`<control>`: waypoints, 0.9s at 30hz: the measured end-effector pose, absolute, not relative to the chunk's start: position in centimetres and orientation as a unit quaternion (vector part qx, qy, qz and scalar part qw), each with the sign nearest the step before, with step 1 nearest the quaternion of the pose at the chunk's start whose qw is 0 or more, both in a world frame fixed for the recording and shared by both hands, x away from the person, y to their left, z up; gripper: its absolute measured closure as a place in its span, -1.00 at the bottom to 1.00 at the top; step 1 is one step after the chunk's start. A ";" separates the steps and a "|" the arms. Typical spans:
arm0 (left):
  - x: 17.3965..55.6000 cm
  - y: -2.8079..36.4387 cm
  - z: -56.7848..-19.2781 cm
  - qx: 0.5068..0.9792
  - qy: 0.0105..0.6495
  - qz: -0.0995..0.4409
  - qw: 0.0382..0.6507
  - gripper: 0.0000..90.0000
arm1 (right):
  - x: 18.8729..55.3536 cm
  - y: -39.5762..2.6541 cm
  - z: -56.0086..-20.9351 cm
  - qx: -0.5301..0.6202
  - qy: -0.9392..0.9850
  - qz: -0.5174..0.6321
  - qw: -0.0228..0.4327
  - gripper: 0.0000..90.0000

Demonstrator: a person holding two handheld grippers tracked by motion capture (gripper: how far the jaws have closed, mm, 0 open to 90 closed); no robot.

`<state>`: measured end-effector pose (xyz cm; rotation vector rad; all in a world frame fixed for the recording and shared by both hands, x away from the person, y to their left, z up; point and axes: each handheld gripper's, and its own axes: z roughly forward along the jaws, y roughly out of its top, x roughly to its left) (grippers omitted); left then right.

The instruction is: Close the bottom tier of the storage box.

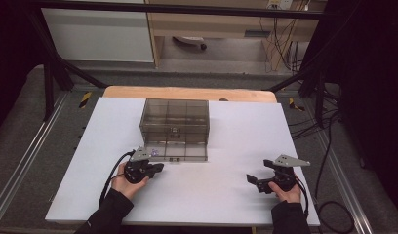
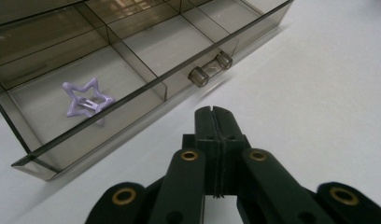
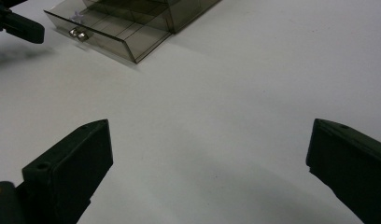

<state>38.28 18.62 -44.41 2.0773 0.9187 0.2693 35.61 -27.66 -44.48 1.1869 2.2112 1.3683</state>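
In the high view my left gripper (image 1: 157, 168) sits at the lower left of centre, just below the near left corner of the smoky clear drawer box (image 1: 175, 122), which stands at the upper middle of the white desk (image 1: 236, 146). Its bottom drawer (image 1: 180, 152) is pulled out toward me. My left jaws are pressed together with nothing between them; in the left gripper view my left gripper (image 2: 215, 112) points at bare desk just short of the drawer's front wall (image 2: 146, 88), near but not touching the small clear handle (image 2: 209, 69).

A purple star-shaped clip (image 2: 86, 99) lies in the end compartment of the open drawer, at the left of that view; in the high view it is a faint purple speck (image 1: 153, 152) at the drawer's left end.

My right gripper (image 1: 252, 179) rests at the lower right of the high view, well apart from the box. In the right gripper view its jaws are spread wide over bare desk, holding nothing, with the drawer (image 3: 109, 32) at the upper left.
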 end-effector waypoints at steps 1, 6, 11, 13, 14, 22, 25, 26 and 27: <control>38.3 18.6 -44.4 0.827 0.364 0.108 0.414 1.00 | 35.6 -27.7 -44.5 0.412 0.765 0.474 0.141 -0.97; 38.5 18.5 -44.5 0.830 0.362 0.109 0.410 1.00 | 35.6 -27.7 -44.5 0.412 0.766 0.473 0.140 -0.97; 38.7 18.3 -44.4 0.830 0.364 0.110 0.409 1.00 | 35.6 -27.7 -44.5 0.413 0.766 0.472 0.140 -0.97; 38.8 18.2 -44.5 0.831 0.363 0.111 0.407 1.00 | 35.6 -27.6 -44.5 0.413 0.767 0.471 0.140 -0.97; 38.8 18.2 -44.5 0.832 0.363 0.111 0.405 1.00 | 35.6 -27.6 -44.5 0.412 0.767 0.471 0.140 -0.97; 39.1 18.0 -44.6 0.833 0.361 0.113 0.404 1.00 | 35.6 -27.6 -44.5 0.413 0.767 0.471 0.140 -0.97; 39.3 17.8 -44.7 0.832 0.362 0.114 0.404 1.00 | 35.6 -27.6 -44.5 0.413 0.767 0.471 0.140 -0.97; 39.4 17.8 -44.7 0.833 0.361 0.115 0.403 1.00 | 35.6 -27.6 -44.5 0.413 0.767 0.471 0.141 -0.97; 39.4 17.8 -44.7 0.833 0.362 0.115 0.403 1.00 | 35.6 -27.6 -44.5 0.412 0.767 0.471 0.141 -0.97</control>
